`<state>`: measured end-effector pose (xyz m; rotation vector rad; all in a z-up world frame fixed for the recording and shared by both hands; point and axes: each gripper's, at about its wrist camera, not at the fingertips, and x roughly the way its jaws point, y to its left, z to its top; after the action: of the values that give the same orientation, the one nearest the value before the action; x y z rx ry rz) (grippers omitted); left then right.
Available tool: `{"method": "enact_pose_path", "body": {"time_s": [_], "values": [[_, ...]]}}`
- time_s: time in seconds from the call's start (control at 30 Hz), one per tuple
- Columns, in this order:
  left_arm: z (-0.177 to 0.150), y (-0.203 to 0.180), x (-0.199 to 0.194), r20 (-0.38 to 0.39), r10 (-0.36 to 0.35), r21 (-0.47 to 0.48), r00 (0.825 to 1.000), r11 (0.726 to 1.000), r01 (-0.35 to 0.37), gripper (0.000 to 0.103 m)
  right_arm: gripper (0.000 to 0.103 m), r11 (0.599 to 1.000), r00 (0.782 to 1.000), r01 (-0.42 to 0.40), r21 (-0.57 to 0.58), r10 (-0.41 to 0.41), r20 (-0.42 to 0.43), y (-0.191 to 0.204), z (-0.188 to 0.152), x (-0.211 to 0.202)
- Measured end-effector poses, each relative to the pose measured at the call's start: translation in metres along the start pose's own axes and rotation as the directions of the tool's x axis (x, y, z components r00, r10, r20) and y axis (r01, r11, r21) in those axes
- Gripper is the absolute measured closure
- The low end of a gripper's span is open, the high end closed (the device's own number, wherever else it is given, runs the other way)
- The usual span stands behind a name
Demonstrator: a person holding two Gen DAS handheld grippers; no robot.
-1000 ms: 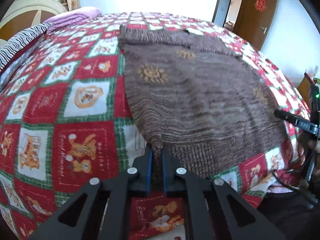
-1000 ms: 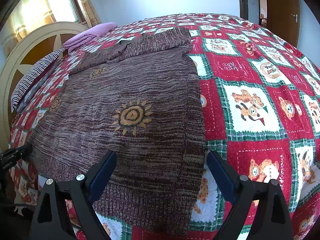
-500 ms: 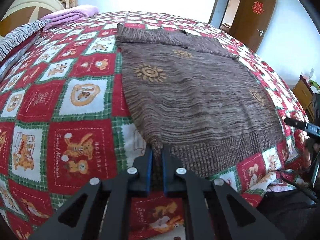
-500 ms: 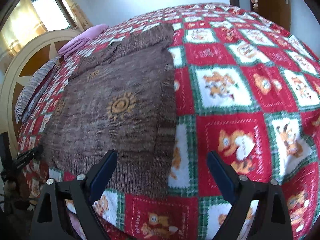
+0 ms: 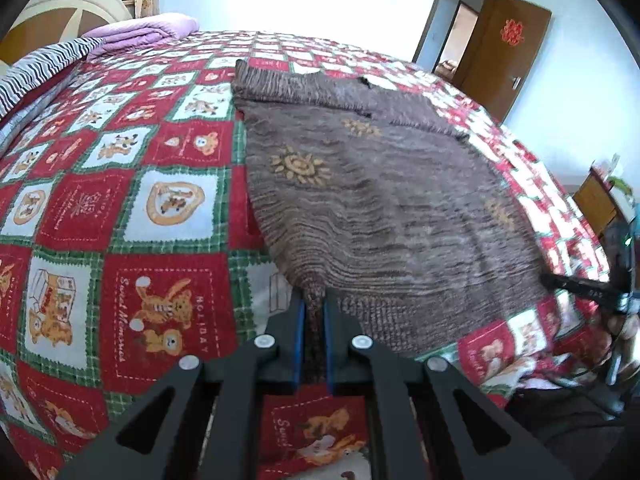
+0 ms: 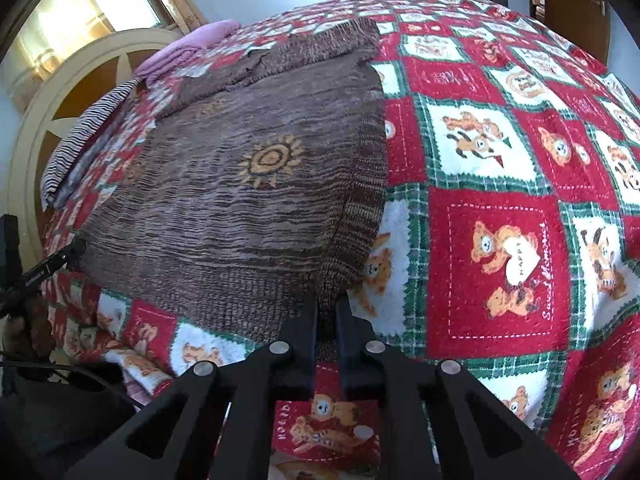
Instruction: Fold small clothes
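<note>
A brown knitted sweater (image 5: 380, 184) with orange sun motifs lies flat on the bed, its ribbed hem toward me and its sleeves folded across the far end. My left gripper (image 5: 315, 300) is shut on the hem's left corner, lifting it slightly. The sweater also shows in the right wrist view (image 6: 248, 184). My right gripper (image 6: 327, 304) is shut on the hem's right corner, which bunches up between the fingers. Each gripper also appears at the edge of the other's view, as with the right one in the left wrist view (image 5: 580, 286).
The bed is covered by a red, green and white teddy-bear quilt (image 5: 120, 208). A folded purple blanket (image 5: 140, 34) and a striped pillow (image 5: 36, 68) lie by the cream headboard (image 6: 60, 104). A brown door (image 5: 504, 44) stands open at the back right.
My right gripper was open over the hem and has closed on its right corner. My left gripper stays shut on the left corner and has lifted it a little.
</note>
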<state>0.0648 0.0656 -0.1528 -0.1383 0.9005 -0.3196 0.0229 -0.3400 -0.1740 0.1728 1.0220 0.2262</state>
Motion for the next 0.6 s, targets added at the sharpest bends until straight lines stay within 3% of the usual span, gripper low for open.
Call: {"method": "enact_pose_path", "body": {"time_s": [0.13, 0.3, 0.47, 0.6], "values": [[0.004, 0.002, -0.01, 0.02, -0.038, -0.006, 0.999, 0.999, 0.038, 0.095, 0.097, 0.998, 0.997, -0.051, -0.03, 0.053, 0.051, 0.003, 0.005, -0.023], [0.003, 0.001, -0.009, 0.022, -0.024, 0.021, 0.999, 1.0, 0.024, 0.095, 0.097, 0.996, 0.991, -0.083, -0.018, 0.085, 0.104, -0.003, 0.008, -0.044], [0.011, 0.005, -0.01, 0.028, -0.046, 0.021, 0.999, 0.999, 0.046, 0.095, 0.097, 0.962, 0.96, -0.253, 0.107, 0.236, 0.151, -0.021, 0.017, -0.051], [0.028, 0.011, -0.016, 0.061, -0.035, 0.023, 0.998, 0.999, 0.034, 0.095, 0.097, 0.951, 0.944, -0.284, 0.121, 0.255, 0.207, -0.02, 0.029, -0.062]]}}
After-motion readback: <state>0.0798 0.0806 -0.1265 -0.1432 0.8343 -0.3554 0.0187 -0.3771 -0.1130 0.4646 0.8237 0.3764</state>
